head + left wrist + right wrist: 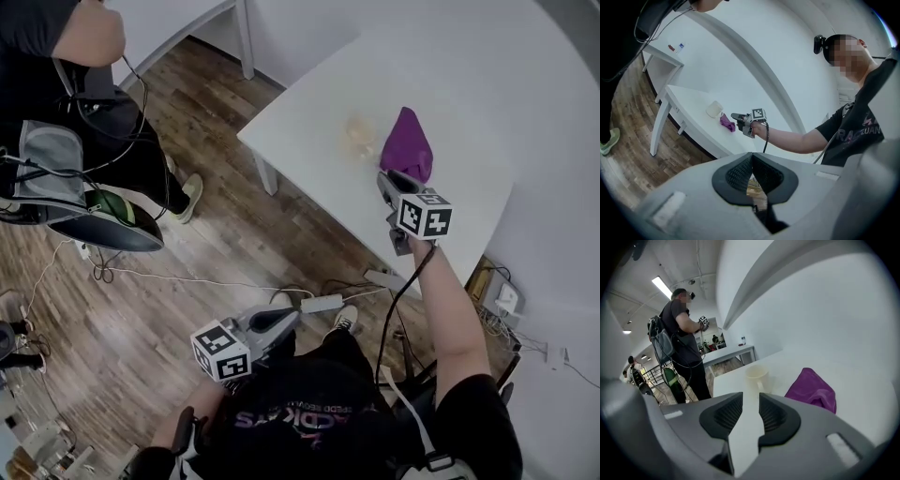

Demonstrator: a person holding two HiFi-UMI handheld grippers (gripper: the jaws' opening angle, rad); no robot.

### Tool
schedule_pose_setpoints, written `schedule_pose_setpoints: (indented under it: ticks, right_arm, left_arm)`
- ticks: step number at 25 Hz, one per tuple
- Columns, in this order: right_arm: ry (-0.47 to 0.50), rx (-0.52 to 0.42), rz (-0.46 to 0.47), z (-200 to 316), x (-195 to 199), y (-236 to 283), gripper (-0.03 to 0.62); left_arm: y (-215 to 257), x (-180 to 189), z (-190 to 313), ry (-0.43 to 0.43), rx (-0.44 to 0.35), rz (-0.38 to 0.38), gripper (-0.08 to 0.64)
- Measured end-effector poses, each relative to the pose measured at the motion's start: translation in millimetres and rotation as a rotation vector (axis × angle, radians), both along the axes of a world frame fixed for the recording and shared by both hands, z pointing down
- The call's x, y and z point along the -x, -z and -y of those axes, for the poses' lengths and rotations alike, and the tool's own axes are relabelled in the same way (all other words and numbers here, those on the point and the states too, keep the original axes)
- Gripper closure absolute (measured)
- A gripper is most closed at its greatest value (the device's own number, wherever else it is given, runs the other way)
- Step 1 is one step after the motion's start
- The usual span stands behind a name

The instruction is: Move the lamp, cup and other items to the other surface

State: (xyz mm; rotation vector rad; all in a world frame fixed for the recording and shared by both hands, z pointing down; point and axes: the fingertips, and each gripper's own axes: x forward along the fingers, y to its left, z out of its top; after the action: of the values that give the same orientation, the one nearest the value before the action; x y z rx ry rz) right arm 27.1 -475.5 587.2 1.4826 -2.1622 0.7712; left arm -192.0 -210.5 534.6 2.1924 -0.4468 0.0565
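Observation:
A cream cup (361, 136) stands on the white table (469, 84), with a crumpled purple cloth (406, 145) right beside it. My right gripper (386, 178) hovers over the table's near part, just short of the cloth. It points at the cup (757, 376) and the cloth (811, 389). This right gripper (751, 397) is open, and only the table top shows in the gap. My left gripper (295, 317) hangs low over the wooden floor, away from the table. The left gripper (751, 157) has its tips together with nothing held. From there I see the cup (714, 109), the cloth (726, 123) and the right gripper (740, 119).
A second white table (661, 51) with small items stands further off. Another person (56, 84) with cabled gear stands at the upper left, next to a dark rounded thing with a green part (103, 220). Cables and a power strip (322, 303) lie on the floor by the table's leg.

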Motion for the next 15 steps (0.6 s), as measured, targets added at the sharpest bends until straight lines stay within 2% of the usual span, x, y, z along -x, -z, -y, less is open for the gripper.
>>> schedule_pose_setpoints:
  ticks: [6, 12, 15]
  right_arm:
    - [0.036, 0.102, -0.014, 42.3, 2.9, -35.2, 0.461]
    - [0.054, 0.160, -0.134, 72.3, 0.8, -58.4, 0.444]
    - [0.062, 0.180, -0.151, 79.8, 0.4, -67.5, 0.432]
  left_arm:
    - [-9.2, 8.5, -1.3, 0.040, 0.026, 0.013, 0.560]
    - [-16.5, 25.5, 0.3, 0.091, 0.052, 0.033, 0.560]
    - [-20.1, 35.1, -2.7, 0.115, 0.056, 0.046, 0.560]
